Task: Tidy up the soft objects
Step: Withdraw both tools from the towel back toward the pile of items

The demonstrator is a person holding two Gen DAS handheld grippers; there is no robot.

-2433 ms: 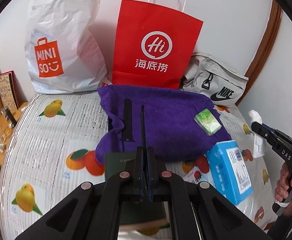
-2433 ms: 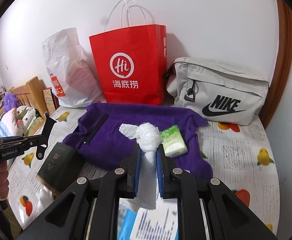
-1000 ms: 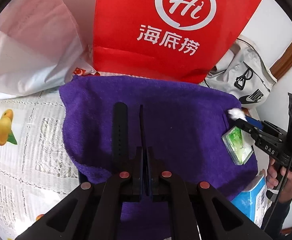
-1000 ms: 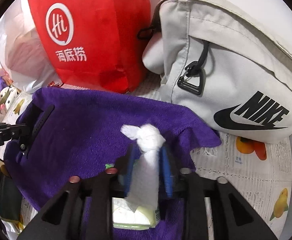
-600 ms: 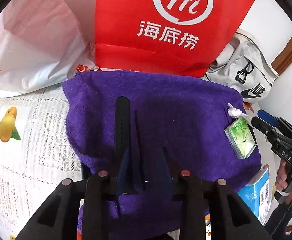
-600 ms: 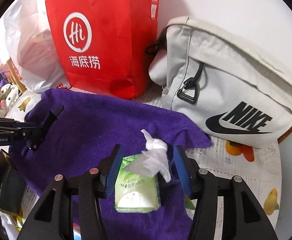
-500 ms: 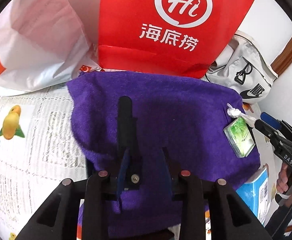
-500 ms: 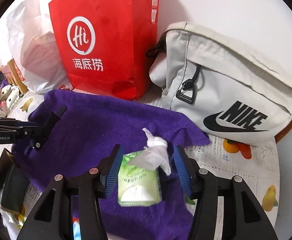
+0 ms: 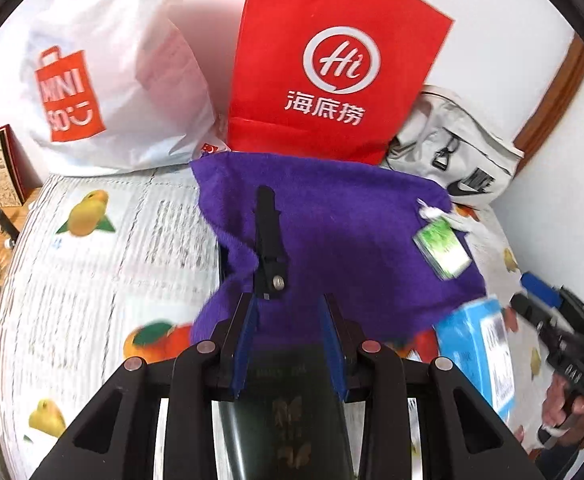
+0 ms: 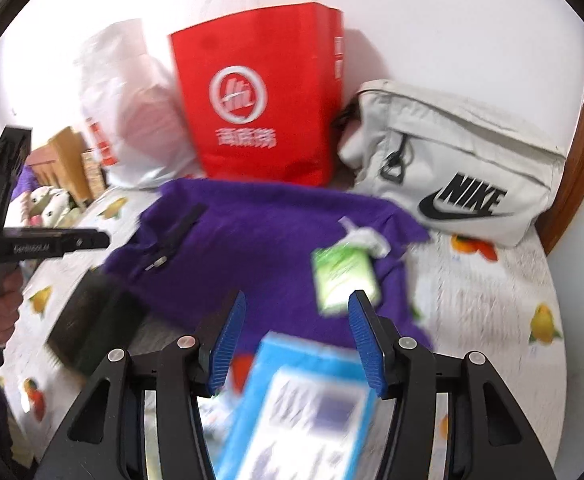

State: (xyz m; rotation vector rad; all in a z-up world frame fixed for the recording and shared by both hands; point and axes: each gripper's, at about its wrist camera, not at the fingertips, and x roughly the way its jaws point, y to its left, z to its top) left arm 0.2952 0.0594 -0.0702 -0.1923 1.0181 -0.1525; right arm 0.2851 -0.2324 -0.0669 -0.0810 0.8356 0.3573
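Note:
A purple towel (image 9: 351,232) (image 10: 260,248) lies on the fruit-print bed cover. On it lie a black watch strap (image 9: 268,248) (image 10: 174,236), a green tissue pack (image 9: 441,246) (image 10: 343,276) and a knotted white cloth (image 9: 431,212) (image 10: 365,238) at the pack's far end. My left gripper (image 9: 290,330) is open and empty, just short of the strap's near end. My right gripper (image 10: 297,332) is open and empty, short of the tissue pack and above a blue box (image 10: 303,412).
A red paper bag (image 9: 331,68), a white Miniso plastic bag (image 9: 92,80) and a grey Nike bag (image 10: 459,168) stand against the wall. A dark green booklet (image 9: 288,412) (image 10: 92,320) lies near the towel's front edge. The blue box also shows in the left wrist view (image 9: 479,352).
Both grippers opened and pulled back. The left let go of the black strap onto the towel. The right let go of the white cloth beside the tissue pack.

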